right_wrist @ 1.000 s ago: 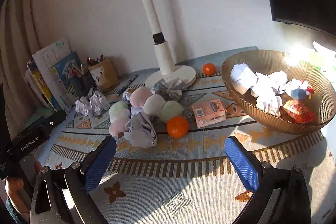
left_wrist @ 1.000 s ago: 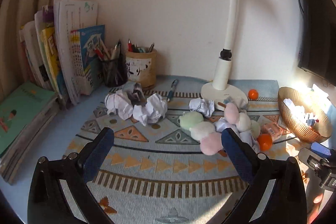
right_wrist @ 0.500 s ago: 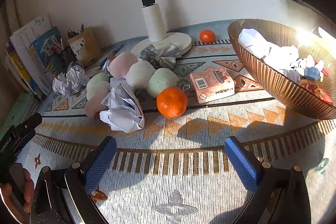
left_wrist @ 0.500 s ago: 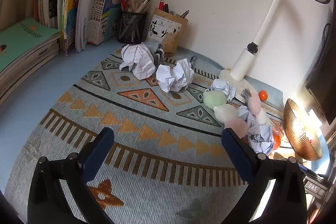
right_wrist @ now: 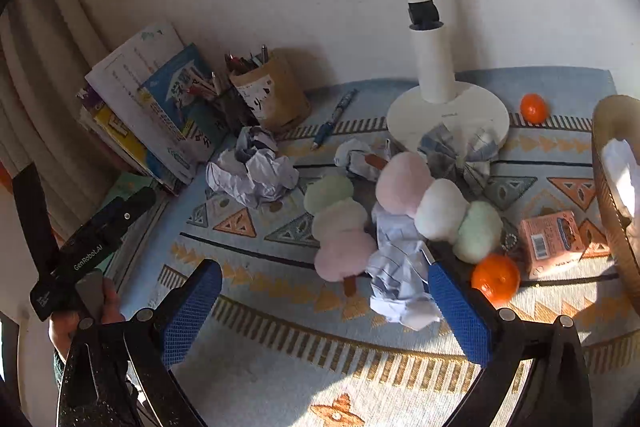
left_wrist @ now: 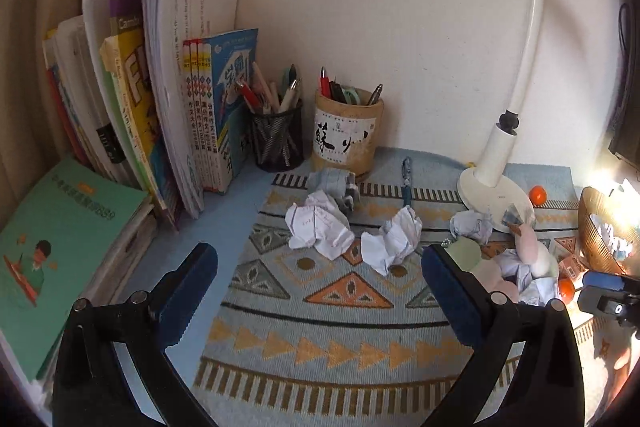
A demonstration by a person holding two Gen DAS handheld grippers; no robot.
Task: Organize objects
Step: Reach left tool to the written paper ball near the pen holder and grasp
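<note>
Ahead, paper balls (left_wrist: 316,225), maybe three, unobstructed.

- Left gripper (left_wrist: 318,289): two black angular arms, each tipped with a dark navy textured pad and fixed with round silver screws.
- Right gripper (right_wrist: 326,301): the same black frame, with brighter blue mesh-textured pads on its jaws and silver screws.
- The black handle body carries white "GenRobot.AI" lettering.

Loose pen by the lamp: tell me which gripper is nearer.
Left. The left gripper faces the pen beyond the paper balls; the right gripper sits farther off, behind the plush skewers.
</note>
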